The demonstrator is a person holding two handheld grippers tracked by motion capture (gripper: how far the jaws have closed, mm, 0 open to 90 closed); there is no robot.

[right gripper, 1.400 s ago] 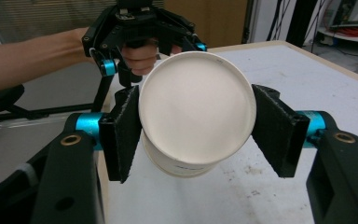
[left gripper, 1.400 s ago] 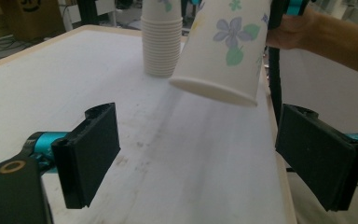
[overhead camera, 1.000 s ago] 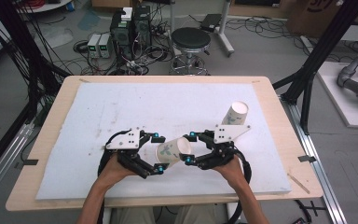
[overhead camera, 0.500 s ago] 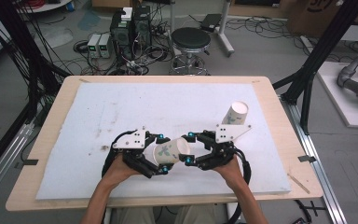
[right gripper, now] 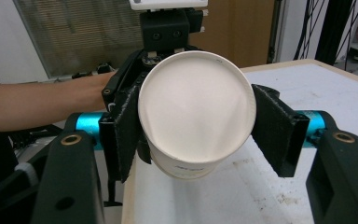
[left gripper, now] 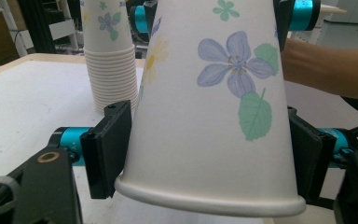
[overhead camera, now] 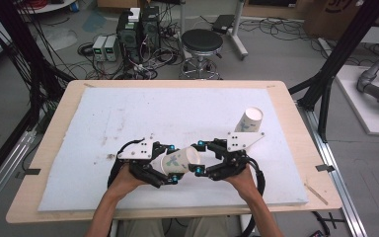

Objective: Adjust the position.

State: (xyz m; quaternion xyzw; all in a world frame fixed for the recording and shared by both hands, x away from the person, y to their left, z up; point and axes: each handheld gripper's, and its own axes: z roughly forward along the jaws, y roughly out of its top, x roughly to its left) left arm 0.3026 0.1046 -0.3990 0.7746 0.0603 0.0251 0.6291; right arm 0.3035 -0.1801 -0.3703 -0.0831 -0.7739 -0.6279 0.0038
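A flowered paper cup (overhead camera: pixel 177 160) lies on its side above the white mat, near the front edge. My left gripper (overhead camera: pixel 171 164) is shut on it. In the left gripper view the black pads (left gripper: pixel 107 149) press both sides of the cup (left gripper: pixel 214 116) just above its rolled rim. My right gripper (overhead camera: pixel 198 158) faces it from the right and is open. Its jaws stand on either side of the cup's round white end (right gripper: pixel 196 112), close to it. The left gripper (right gripper: pixel 168 28) shows behind the cup.
An upside-down stack of matching cups (overhead camera: pixel 249 119) (left gripper: pixel 109 70) stands on the mat (overhead camera: pixel 128 113) just behind the right gripper. The wooden table edge (overhead camera: pixel 296 113) runs around the mat. Beyond the table are a stool (overhead camera: pixel 202 42), cables and black frame posts.
The right gripper has edged slightly left, so its jaws now flank the cup's end. The left gripper and the cup have hardly moved.
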